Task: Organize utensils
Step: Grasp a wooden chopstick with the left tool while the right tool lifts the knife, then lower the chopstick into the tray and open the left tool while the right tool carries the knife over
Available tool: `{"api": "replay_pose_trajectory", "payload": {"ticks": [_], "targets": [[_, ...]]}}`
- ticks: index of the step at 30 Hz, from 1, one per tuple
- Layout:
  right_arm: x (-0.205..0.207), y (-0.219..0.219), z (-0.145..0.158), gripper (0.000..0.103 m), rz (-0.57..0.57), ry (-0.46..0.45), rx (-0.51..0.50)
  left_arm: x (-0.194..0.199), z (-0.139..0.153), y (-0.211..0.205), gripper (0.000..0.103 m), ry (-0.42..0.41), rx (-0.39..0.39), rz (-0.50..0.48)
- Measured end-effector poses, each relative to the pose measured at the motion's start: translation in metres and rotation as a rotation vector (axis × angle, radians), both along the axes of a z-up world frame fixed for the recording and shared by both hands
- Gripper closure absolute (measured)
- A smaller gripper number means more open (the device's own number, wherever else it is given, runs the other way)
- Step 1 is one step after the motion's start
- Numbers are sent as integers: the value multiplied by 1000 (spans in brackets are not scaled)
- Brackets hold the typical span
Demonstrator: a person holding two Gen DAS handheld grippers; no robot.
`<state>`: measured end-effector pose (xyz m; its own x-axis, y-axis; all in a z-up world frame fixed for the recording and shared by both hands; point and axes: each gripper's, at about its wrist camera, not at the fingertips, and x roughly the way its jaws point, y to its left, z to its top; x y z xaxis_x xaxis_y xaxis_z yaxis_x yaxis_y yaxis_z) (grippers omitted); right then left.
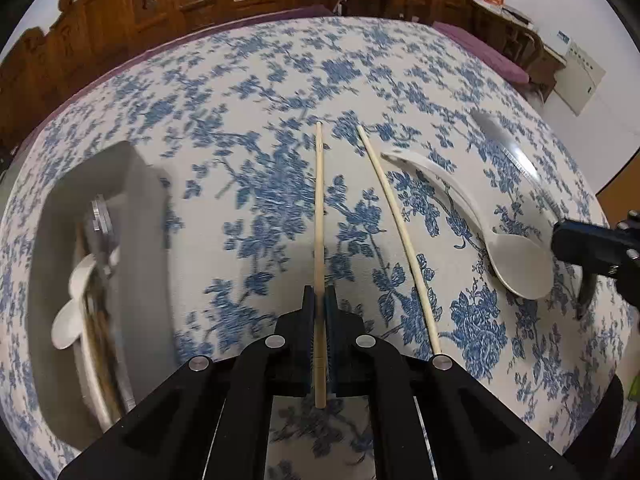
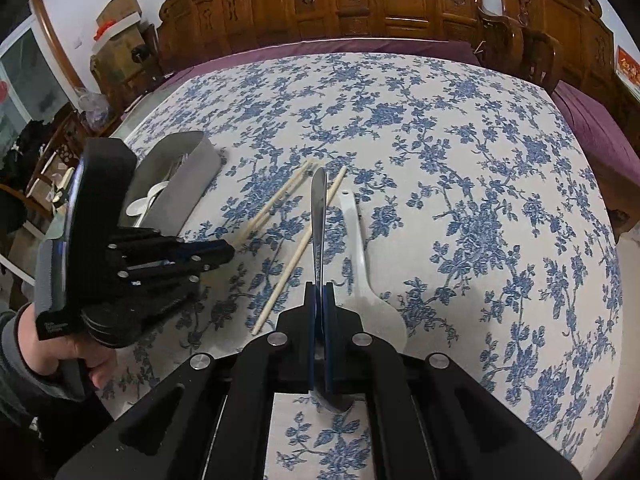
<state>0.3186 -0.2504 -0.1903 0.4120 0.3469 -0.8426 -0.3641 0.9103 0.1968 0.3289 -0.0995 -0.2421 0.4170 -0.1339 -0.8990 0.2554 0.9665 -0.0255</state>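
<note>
My left gripper (image 1: 319, 300) clamps one pale wooden chopstick (image 1: 319, 216); my right gripper (image 2: 319, 296) pinches the metal spoon (image 2: 318, 216). The grey utensil tray (image 1: 132, 208) sits left, with open blue-floral tablecloth (image 2: 460, 152) beyond.

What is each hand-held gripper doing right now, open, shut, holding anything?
Left hand-held gripper: shut on a chopstick.
Right hand-held gripper: shut on a metal spoon.
</note>
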Motion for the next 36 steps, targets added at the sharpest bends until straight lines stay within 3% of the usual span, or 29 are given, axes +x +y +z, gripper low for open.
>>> {"api": "replay_pose_trajectory", "payload": {"ticks": [19,36], "targets": [[-4,55,27,99,50,-49,19,-31,70,56,99,-125,-50,25],[-6,111,31,99,109,-61,31,-57,79,127,99,-130,-10,50]]}}
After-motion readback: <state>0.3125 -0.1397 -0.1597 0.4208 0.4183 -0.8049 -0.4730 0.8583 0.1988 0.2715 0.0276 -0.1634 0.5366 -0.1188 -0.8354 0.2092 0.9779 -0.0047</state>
